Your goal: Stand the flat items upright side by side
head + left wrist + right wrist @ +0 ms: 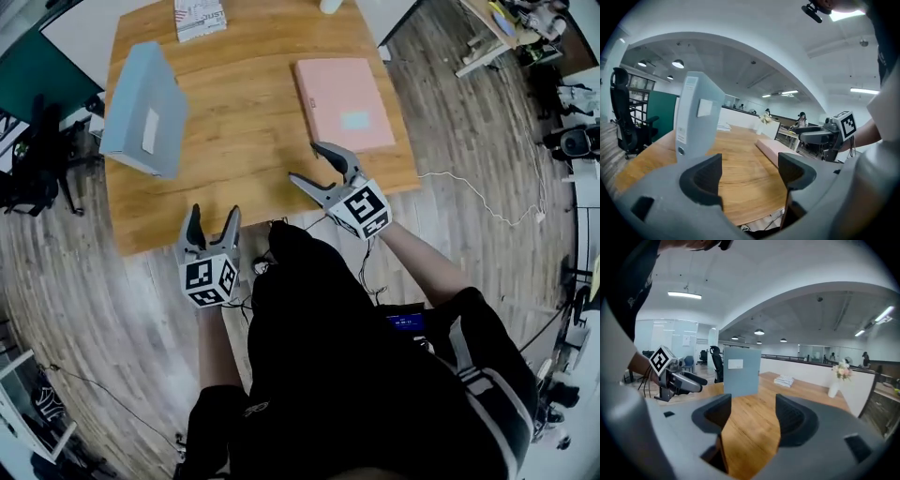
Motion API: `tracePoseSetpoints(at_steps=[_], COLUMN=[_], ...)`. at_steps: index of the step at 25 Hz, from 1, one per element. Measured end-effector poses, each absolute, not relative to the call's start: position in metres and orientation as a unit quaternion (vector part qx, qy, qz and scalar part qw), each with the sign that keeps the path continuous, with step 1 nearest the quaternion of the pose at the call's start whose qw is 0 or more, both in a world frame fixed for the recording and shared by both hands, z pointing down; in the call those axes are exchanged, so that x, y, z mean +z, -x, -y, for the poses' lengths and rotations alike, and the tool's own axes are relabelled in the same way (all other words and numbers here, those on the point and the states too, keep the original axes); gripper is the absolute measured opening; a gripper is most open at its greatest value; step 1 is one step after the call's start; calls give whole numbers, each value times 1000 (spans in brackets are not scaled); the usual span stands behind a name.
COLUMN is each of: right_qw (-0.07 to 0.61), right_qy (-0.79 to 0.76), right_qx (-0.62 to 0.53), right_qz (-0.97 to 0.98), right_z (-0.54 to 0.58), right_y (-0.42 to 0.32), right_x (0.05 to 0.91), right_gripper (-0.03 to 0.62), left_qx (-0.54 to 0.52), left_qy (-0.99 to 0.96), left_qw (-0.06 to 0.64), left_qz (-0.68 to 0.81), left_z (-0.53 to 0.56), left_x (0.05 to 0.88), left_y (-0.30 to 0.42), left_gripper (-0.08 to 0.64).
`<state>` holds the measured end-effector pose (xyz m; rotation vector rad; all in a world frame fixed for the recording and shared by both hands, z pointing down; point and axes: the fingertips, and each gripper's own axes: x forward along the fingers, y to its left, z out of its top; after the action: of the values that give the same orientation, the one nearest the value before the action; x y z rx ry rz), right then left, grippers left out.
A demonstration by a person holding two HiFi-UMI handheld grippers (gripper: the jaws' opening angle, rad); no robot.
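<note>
Blue binder (142, 108) stands upright at upper left, pink folder (344, 101) lies flat on the tabletop (244, 150), not yet raised; left gripper (214, 214) and right gripper (306, 161) show fingers wide, empty.

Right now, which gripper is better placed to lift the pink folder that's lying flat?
Probably the right gripper: it is open, empty and just short of the pink folder. The left gripper sits farther away, nearer the upright blue binder.

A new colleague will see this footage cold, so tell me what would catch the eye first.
A grey-blue binder stands upright on the left of the wooden table, while a pink folder lies flat on its right. By the near edge, the left gripper and right gripper are both open and empty.
</note>
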<state>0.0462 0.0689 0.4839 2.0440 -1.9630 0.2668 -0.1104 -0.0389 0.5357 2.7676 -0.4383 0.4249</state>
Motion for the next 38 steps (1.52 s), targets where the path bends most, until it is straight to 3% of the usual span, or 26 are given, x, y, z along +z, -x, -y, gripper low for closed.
tracePoseSetpoints(at_steps=[10,20,33,38], right_qw=[94,24,26,-19], right_qy=[-801,-799,-714,-686], right_qx=[134,197,328,403], right_qz=[577,568,618,605], right_z=[-187,-250,-225,-193], right_y=[-115,-249,-383,-410], right_x=[485,494,566,597], right_gripper=[308,367,382,373], left_qx=[157,231,305,369], left_qy=[-969,-952,-899,-879], left_qw=[190,197,310,299], left_qz=[26,-25,58,46], left_z=[-45,-104,-61,-48], left_x=[526,540,597,631], left_y=[-7,-146,-252,-272], left_gripper=[359,380,383,399])
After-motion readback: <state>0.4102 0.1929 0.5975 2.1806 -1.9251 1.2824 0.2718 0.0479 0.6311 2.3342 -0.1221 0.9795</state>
